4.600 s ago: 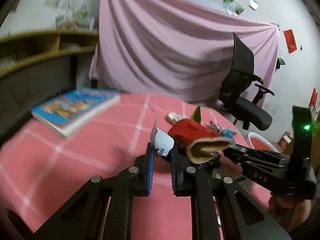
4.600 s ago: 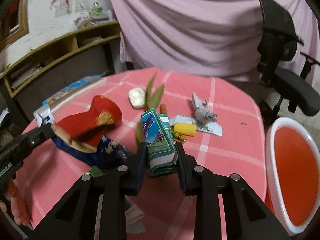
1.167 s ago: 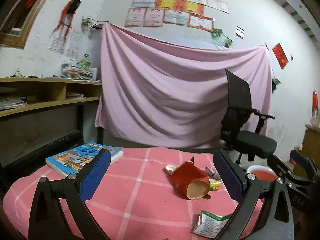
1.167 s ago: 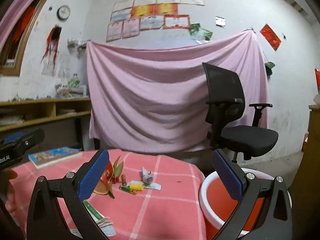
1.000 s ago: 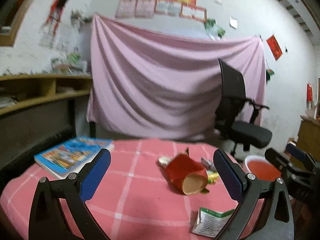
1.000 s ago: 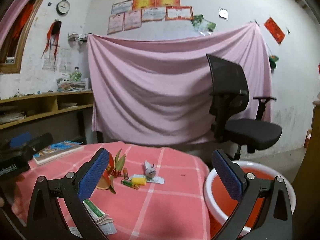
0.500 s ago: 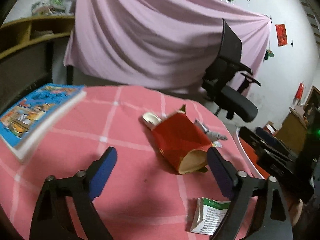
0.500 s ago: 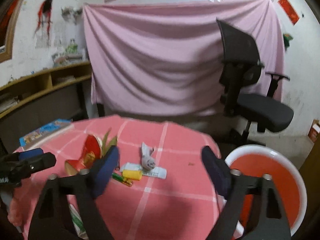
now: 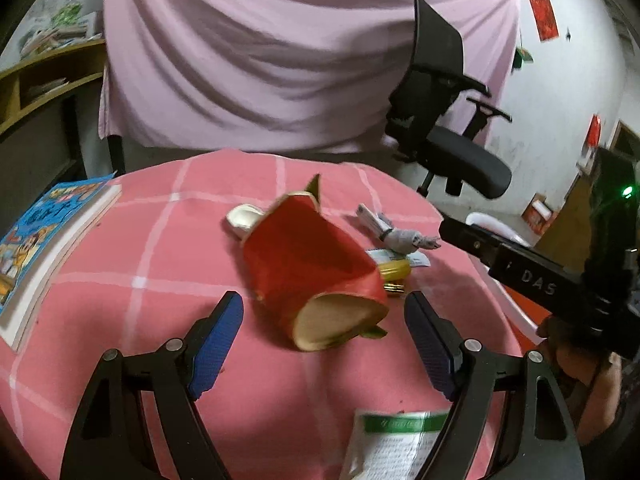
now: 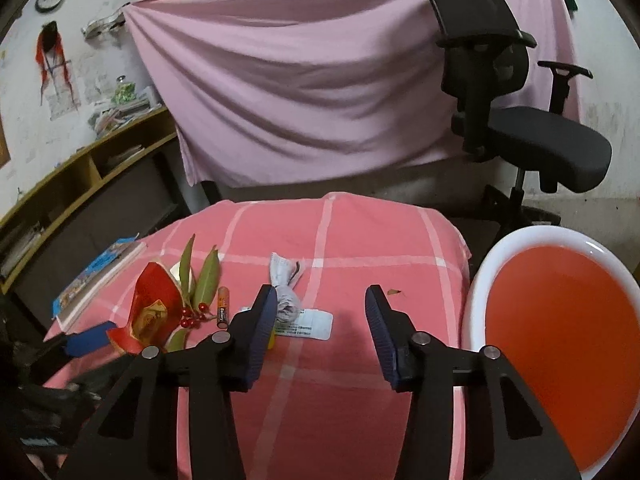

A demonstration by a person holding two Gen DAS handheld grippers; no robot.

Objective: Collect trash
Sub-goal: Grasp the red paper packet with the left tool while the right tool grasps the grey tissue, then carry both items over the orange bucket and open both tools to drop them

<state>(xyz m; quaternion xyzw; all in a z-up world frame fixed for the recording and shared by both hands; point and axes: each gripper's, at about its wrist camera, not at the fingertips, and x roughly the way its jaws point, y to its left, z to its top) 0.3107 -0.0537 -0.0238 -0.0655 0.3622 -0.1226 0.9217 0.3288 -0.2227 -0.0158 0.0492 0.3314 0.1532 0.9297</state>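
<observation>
Now the left gripper straddles the red cup lying on the table, nothing clamped, while the right gripper, narrowing on nothing, nears the tissue; squaring on the cup should avoid crushing it

The letters "DAS" are printed in pale type on the black body of the right gripper, seen at the right of the left wrist view. Large yellow characters are shown on the blue cover of the book at the far left, and small print on the green-and-white packet nearest the camera, but neither can be read.
</observation>
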